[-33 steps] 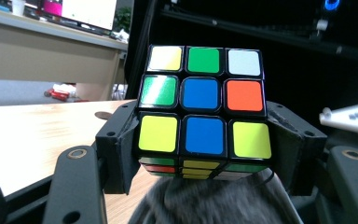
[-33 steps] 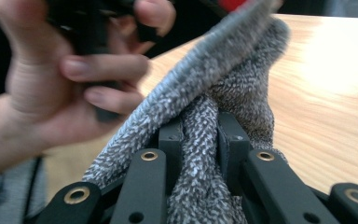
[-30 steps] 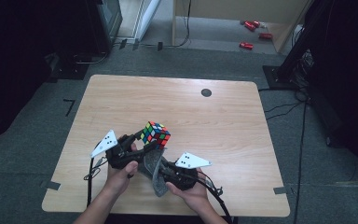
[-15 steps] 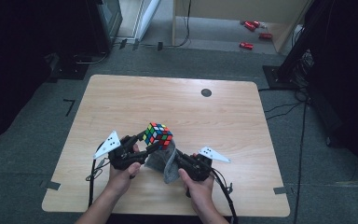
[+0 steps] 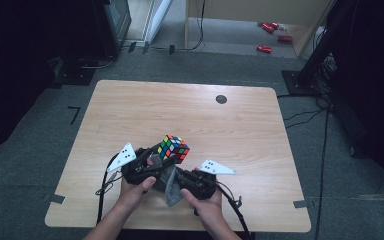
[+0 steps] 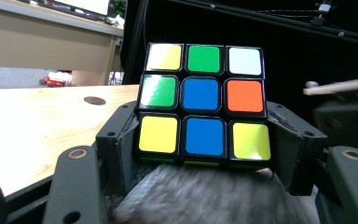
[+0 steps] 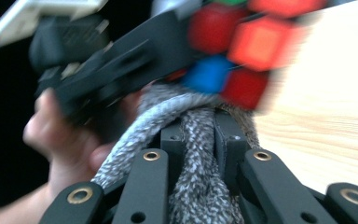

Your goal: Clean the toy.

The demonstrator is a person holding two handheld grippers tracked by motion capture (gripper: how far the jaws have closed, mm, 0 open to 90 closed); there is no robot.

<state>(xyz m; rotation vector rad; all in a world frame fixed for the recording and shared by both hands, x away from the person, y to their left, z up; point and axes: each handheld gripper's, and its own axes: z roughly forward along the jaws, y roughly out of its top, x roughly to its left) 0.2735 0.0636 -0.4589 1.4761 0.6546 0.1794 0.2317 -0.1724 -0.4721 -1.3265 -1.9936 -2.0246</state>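
Grey carpet surrounds the pale wooden table [image 5: 145, 115], whose top is bare apart from a small dark disc [image 5: 221, 99] near its far edge, so the work sits at the near edge, close to the person's hands. Raised just above that edge, the puzzle cube [image 6: 204, 105] is clamped by its sides in the left gripper [image 5: 152, 162], which seems meant to steady it and leave its faces exposed. From beside and below, the right gripper [image 7: 198, 133] pinches a bunched grey cloth [image 7: 193, 186] and presses it against the cube's underside, apparently to wipe it.
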